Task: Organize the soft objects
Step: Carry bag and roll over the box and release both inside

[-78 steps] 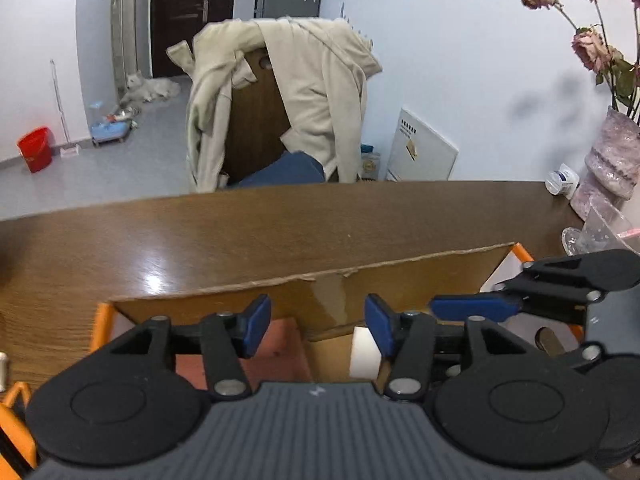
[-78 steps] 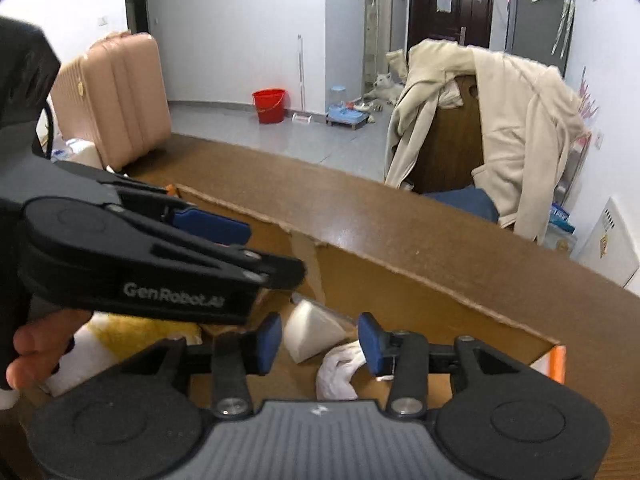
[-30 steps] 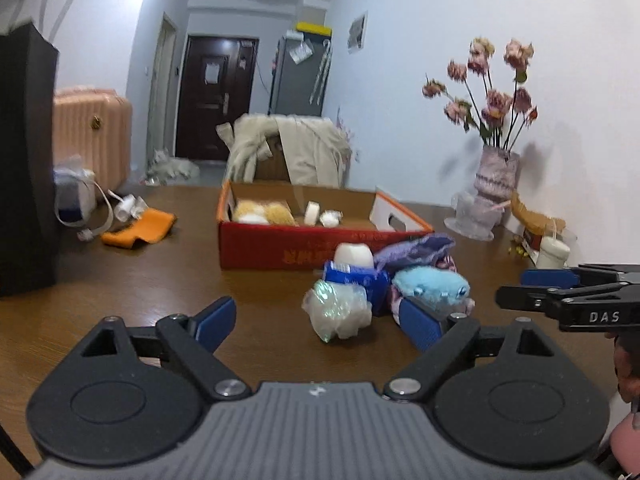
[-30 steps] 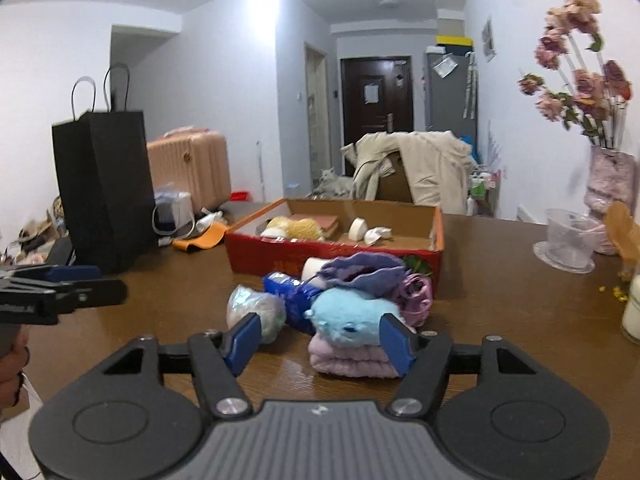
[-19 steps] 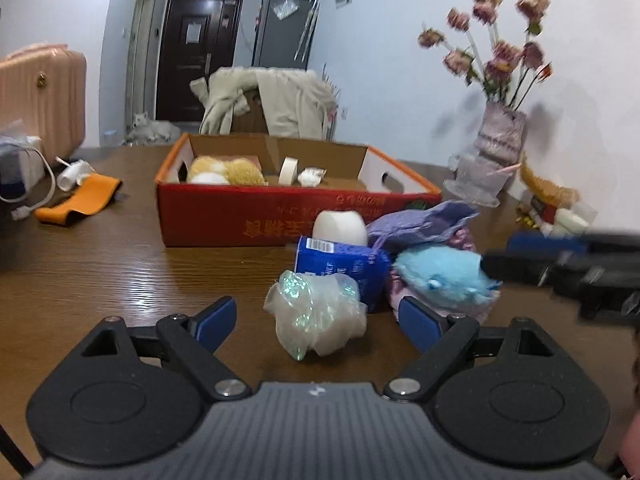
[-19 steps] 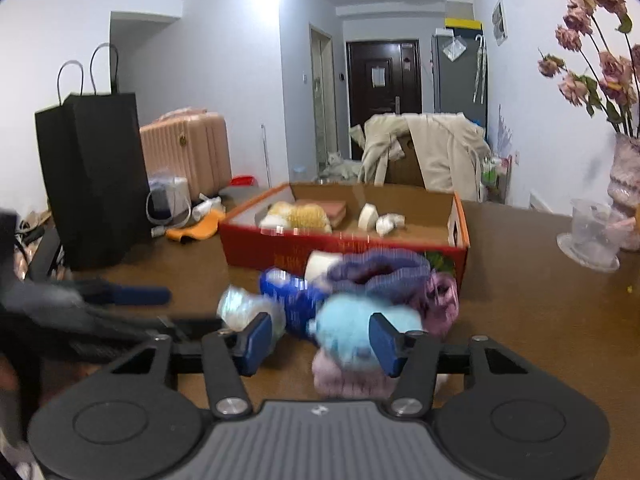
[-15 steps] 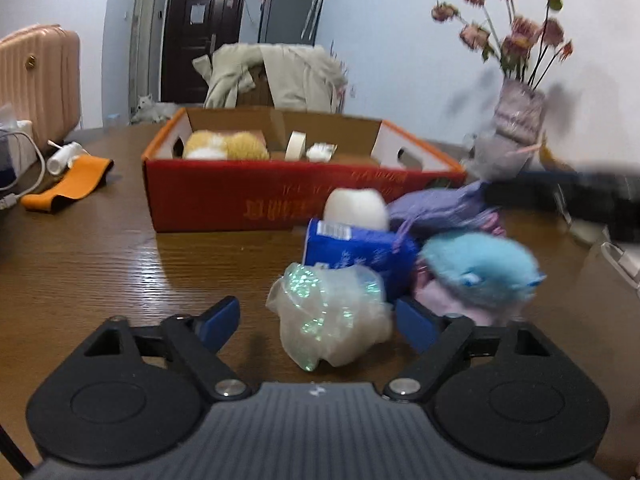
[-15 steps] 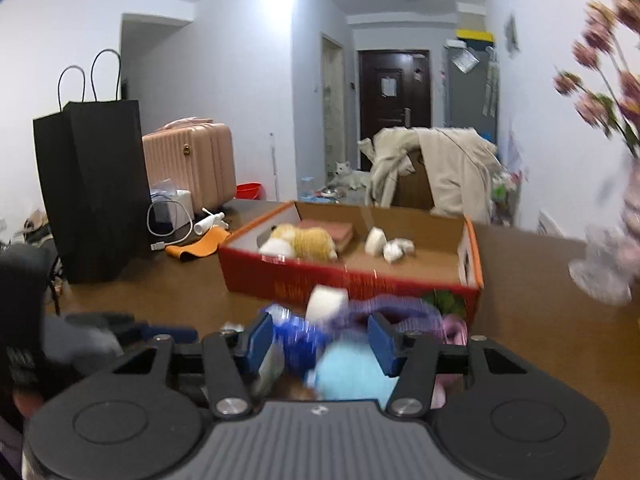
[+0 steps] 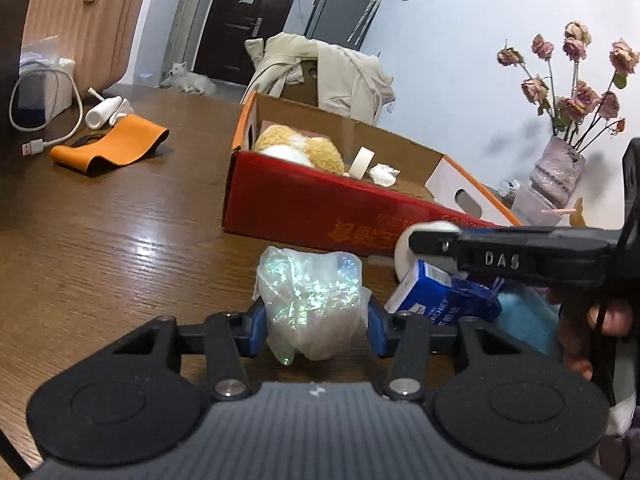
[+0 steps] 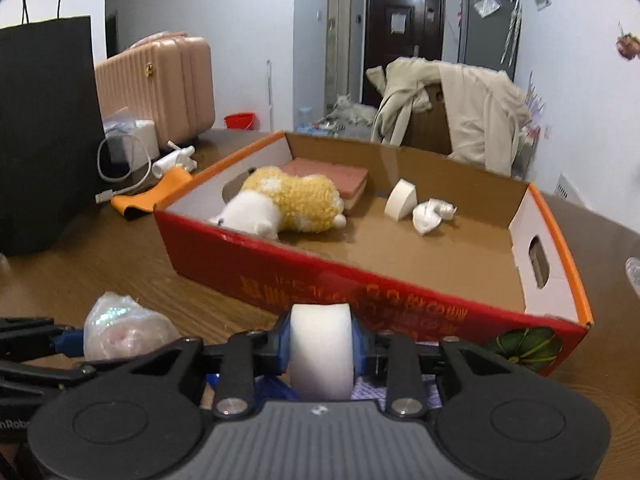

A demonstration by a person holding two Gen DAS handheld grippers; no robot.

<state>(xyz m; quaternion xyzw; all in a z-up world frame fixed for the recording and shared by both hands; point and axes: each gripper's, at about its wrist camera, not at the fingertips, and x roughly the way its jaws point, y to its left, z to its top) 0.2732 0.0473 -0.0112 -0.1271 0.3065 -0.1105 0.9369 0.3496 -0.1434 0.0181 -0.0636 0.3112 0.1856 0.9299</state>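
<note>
the right gripper's [image 9: 430, 236] arm is crossing the left wrist view and covering most of the white foam piece [image 9: 404, 246], the top of the blue packet [image 9: 436, 300] and the light blue plush [image 9: 528, 320]. the person's hand [image 9: 600, 320] is showing only as a few fingers behind that black body. in the right wrist view the purple cloth [image 10: 370, 394] is peeking out under the gripper, and the red box's [image 10: 360, 288] printed lettering is smearing too much to read.

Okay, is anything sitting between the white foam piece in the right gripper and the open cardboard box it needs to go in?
Only the box's red front wall, right ahead of the white foam piece the right gripper has been closing on. The floor behind it looks bare.
</note>
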